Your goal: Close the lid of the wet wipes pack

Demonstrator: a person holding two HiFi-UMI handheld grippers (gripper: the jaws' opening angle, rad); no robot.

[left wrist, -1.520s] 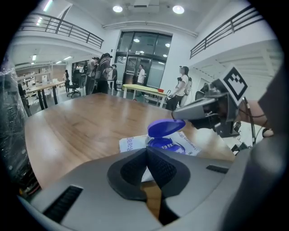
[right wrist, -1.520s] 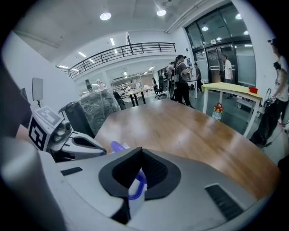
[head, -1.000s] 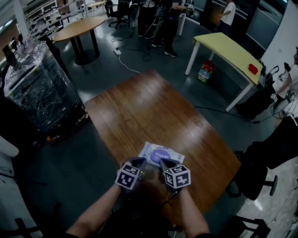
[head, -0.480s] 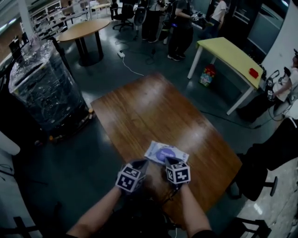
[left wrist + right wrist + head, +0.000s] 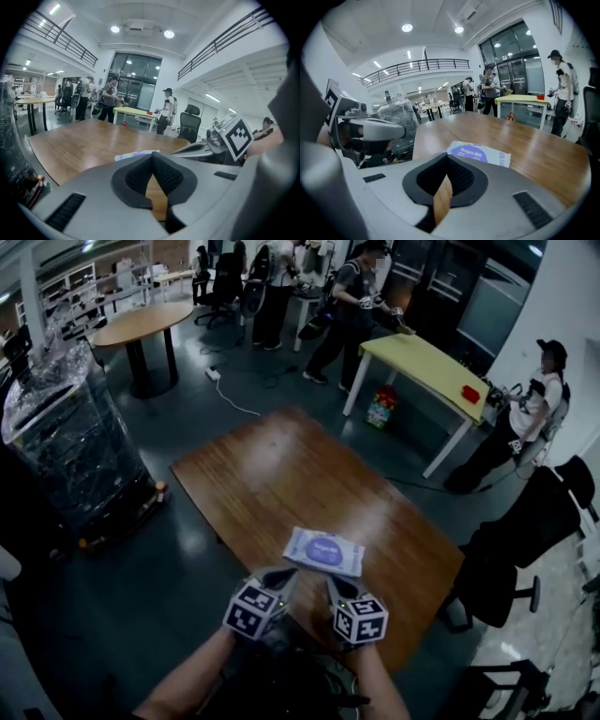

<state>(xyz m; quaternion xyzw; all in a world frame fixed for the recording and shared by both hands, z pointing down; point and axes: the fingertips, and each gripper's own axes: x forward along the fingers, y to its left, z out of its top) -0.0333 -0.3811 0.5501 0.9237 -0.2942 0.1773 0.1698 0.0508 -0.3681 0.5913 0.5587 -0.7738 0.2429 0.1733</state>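
Observation:
The wet wipes pack (image 5: 324,551) lies flat on the brown wooden table (image 5: 272,474), white with a purple oval lid that sits flush on top. It also shows in the left gripper view as the pack (image 5: 136,154) and in the right gripper view as the pack (image 5: 480,153). My left gripper (image 5: 287,575) and right gripper (image 5: 331,583) hover side by side just short of the pack's near edge, not touching it. Both are shut with nothing between the jaws, as seen at the left gripper (image 5: 152,155) and the right gripper (image 5: 447,157).
A plastic-wrapped pallet (image 5: 66,427) stands off the table's left side. Black office chairs (image 5: 525,540) are at the right. A yellow table (image 5: 427,367) and a round table (image 5: 141,324) stand farther back, with several people near them and a cable on the floor.
Both grippers have drawn back toward me, from over the pack's lid to short of its near edge. The head view has tilted up a little.

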